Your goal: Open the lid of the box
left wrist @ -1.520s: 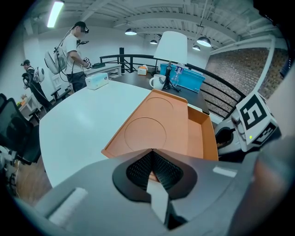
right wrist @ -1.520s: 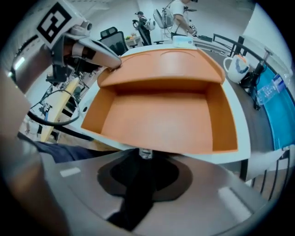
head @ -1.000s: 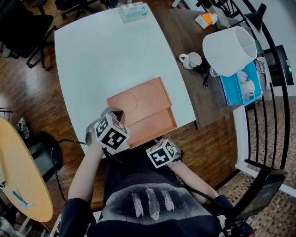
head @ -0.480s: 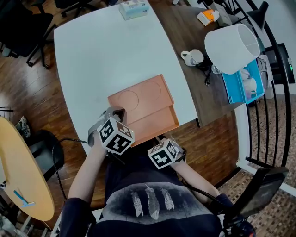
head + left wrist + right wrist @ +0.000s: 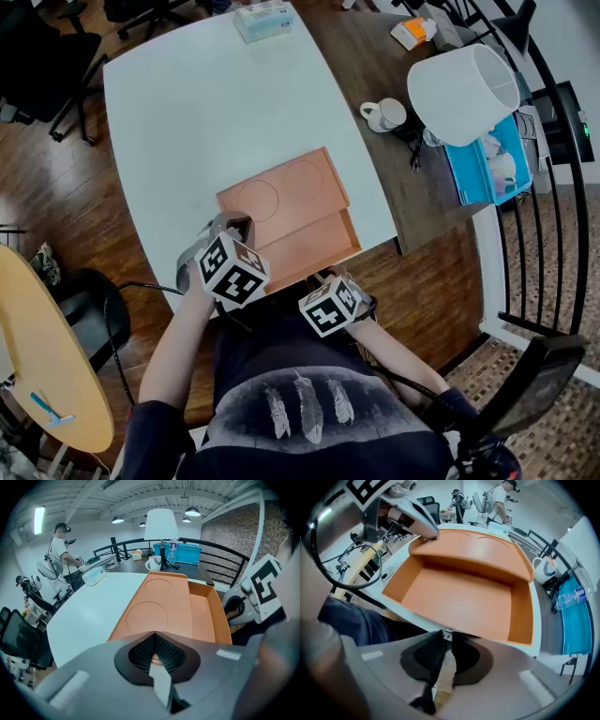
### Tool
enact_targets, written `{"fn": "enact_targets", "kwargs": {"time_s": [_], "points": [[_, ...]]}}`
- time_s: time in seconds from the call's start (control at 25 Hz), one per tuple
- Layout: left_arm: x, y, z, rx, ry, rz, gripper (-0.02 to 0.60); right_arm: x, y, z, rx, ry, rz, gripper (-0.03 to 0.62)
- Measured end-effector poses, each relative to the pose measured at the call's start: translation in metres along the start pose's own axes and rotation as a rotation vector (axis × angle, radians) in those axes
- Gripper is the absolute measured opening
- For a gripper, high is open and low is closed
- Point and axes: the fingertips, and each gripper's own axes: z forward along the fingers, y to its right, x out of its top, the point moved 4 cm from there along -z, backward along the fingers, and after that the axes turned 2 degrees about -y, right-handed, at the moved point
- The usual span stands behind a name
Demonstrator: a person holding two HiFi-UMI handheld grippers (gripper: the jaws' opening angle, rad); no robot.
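Orange box (image 5: 314,246) on the bench (image 5: 206,103) shows just bare orange floor, its circle-marked lid (image 5: 281,192) pinched at a corner by the left gripper (image 5: 154,633) jaws, right gripper (image 5: 446,633) jaws barely apart.

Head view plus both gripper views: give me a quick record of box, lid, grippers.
box: orange box, at near edge of white table
lid: lid partly lifted, interior showing
left gripper: left gripper shut on the lid's near corner
right gripper: right gripper jaws slightly apart, nothing held, by the table's near edge
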Motion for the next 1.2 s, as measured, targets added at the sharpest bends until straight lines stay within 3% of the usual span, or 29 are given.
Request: {"fn": "enact_targets", "kwargs": {"time_s": [0.16,0.32,0.6,0.84,1.04,1.2], "points": [[0.000,-0.004,-0.001,-0.048,0.023,-0.042,0.017,0.003,0.003,-0.006,0.001,0.014,-0.039,0.060],[-0.001,-0.008,-0.002,-0.073,0.054,-0.085,0.017,0.012,0.005,-0.006,0.036,0.071,0.090,0.063],[-0.001,-0.008,0.000,-0.078,0.041,-0.093,0.017,0.044,0.018,-0.003,0.010,0.093,0.085,0.063],[-0.001,-0.007,0.000,-0.046,0.040,-0.128,0.017,0.020,0.008,-0.004,0.024,0.059,0.062,0.061],[0.000,-0.009,-0.001,-0.052,0.054,-0.176,0.017,0.006,0.002,-0.005,0.034,0.079,0.123,0.060],[0.000,-0.011,-0.001,-0.025,0.072,-0.206,0.017,-0.030,-0.022,0.009,0.142,-0.016,0.195,0.002]]}}
